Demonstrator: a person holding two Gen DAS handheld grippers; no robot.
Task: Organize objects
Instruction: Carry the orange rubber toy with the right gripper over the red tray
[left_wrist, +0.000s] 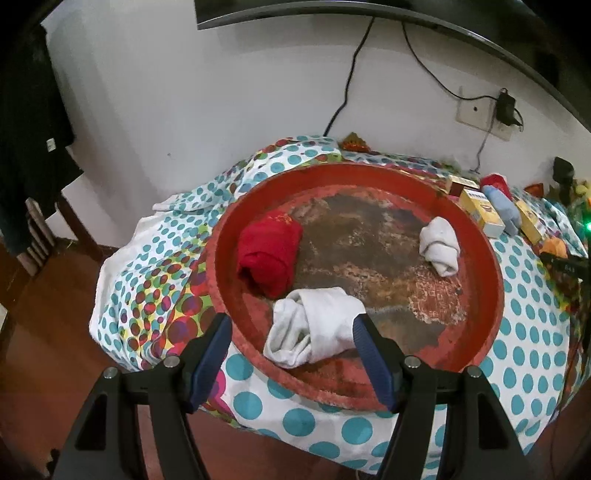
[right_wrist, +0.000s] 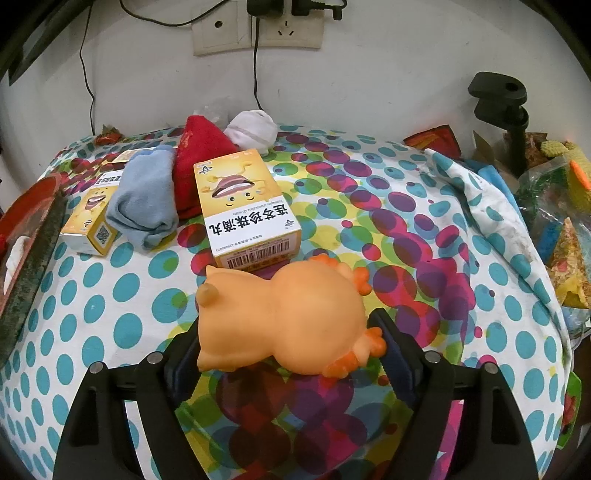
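A plain white wall (left_wrist: 221, 103) backs the scene, with a dark screen edge (left_wrist: 369, 14) mounted above and black cables (left_wrist: 351, 74) trailing down. Wall sockets (right_wrist: 258, 29) hold plugged adapters. The floor (left_wrist: 48, 350) is reddish-brown wood. A dark garment (left_wrist: 29, 147) hangs at left, perhaps over a chair. A polka-dot cloth (right_wrist: 369, 192) covers the tabletop.

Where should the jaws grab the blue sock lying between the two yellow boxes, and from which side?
Judging by its pose, grip the blue sock across its rolled middle, coming from above. It lies lengthwise between a yellow box and a smaller yellow box, also leaning on the red cloth, so its sides are crowded. The soft bulging roll should pinch easily across its width.
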